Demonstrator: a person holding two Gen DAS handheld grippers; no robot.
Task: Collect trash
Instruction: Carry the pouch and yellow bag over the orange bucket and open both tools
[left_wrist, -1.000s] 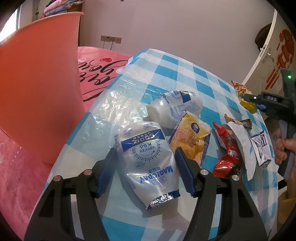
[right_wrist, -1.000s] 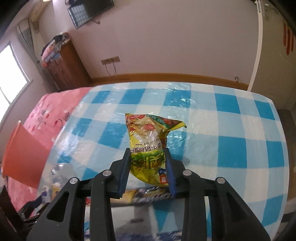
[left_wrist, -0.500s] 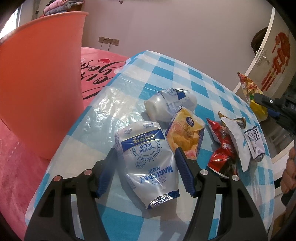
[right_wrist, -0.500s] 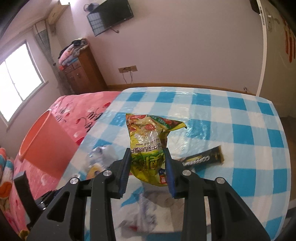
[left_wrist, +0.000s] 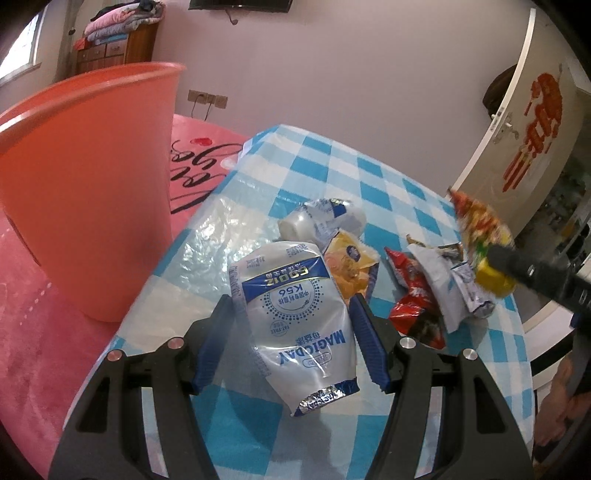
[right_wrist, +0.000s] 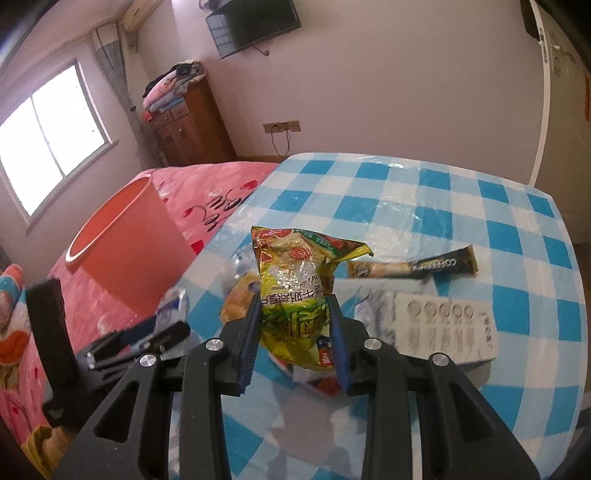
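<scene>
My left gripper (left_wrist: 291, 306) is shut on a white and blue milk pouch (left_wrist: 291, 314), held a little above the checked table (left_wrist: 332, 166). In the right wrist view my right gripper (right_wrist: 293, 301) is shut on a crumpled yellow-green snack bag (right_wrist: 295, 280). The left wrist view shows that same bag (left_wrist: 484, 236) blurred at the right, over the loose wrappers. An orange bin (left_wrist: 92, 184) stands on the pink bed to the left of the table; its open rim (right_wrist: 110, 221) shows in the right wrist view.
On the table lie a second white pouch (left_wrist: 325, 218), a yellow-orange wrapper (left_wrist: 351, 262), a red wrapper (left_wrist: 413, 299) and white wrappers (left_wrist: 439, 280). A coffee stick (right_wrist: 417, 266) and a white blister pack (right_wrist: 439, 325) lie to the right. A door stands at the far right.
The right gripper has carried the snack bag across the table toward the bin side, over the wrappers. The left gripper has risen slightly with the pouch; more of the bin's rim shows.
</scene>
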